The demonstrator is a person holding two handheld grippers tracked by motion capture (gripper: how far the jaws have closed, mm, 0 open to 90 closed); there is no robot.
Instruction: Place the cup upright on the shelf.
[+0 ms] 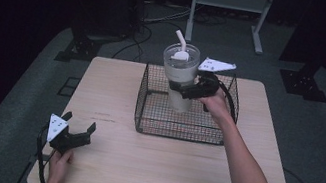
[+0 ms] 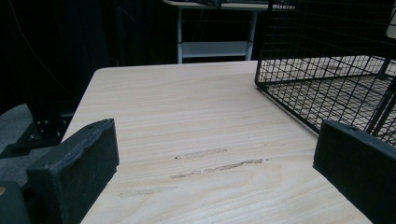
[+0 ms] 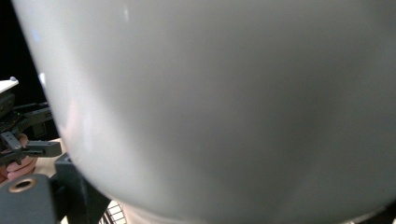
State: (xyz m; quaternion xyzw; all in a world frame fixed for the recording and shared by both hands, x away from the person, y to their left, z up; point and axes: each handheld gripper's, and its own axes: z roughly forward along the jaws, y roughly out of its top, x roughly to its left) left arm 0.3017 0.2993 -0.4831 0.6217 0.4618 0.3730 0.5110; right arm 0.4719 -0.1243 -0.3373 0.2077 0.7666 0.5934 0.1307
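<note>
Currently: right gripper clamped on tumbler mid-body, tumbler upright inside wire basket at table far centre. Left gripper rests near-left on table, jaws spread wide, holding nothing.

The table is light wood with thin brown lines. The basket is black wire in little squares. The cup is pale grey-white with a white straw. Both grippers are black.
</note>
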